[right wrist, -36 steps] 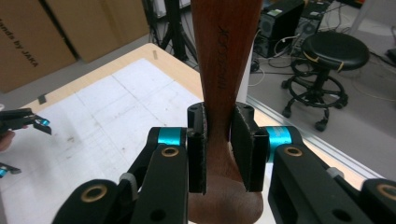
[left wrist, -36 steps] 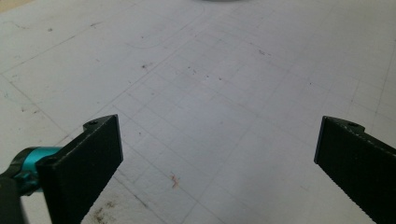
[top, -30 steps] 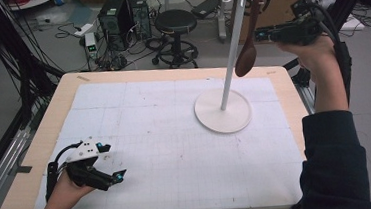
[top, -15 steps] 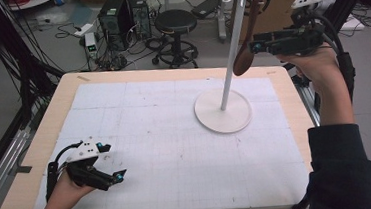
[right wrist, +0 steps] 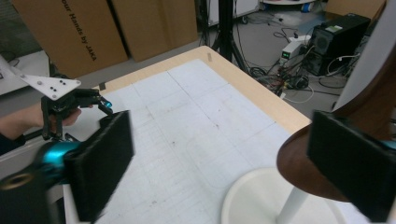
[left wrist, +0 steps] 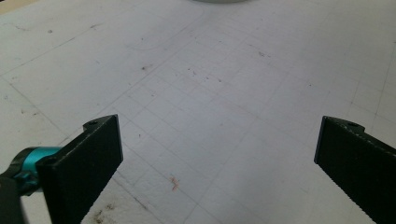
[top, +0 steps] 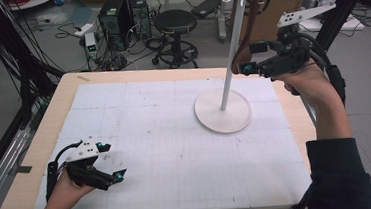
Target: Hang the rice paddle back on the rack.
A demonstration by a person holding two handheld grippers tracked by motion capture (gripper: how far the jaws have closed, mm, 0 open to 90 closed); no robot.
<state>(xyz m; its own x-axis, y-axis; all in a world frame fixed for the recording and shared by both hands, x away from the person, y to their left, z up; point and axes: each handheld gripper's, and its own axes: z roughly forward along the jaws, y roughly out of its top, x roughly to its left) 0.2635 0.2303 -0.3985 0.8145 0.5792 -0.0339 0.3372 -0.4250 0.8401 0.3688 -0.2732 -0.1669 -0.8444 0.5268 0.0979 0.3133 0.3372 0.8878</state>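
High view: the right gripper (top: 252,59) is held in the air at the far right of the bench (top: 67,93), level with the pole of the white stand (top: 230,56). Its fingers have just been opening and now stand wide apart. A brown wooden spoon (top: 247,27) hangs from the hooks at the top of the stand, behind the pole.

Right gripper view: the spoon's rounded bowl (right wrist: 303,163) sits just beside the inner face of one of the fingers (right wrist: 350,168); whether the two touch cannot be told. The other finger stands well apart from it. The stand's round base (right wrist: 252,196) lies below on the white gridded mat (right wrist: 187,126).

High view: the left gripper (top: 110,163) rests low over the near left corner of the mat.

Left gripper view: its fingers (left wrist: 84,158) are spread wide with nothing between them.
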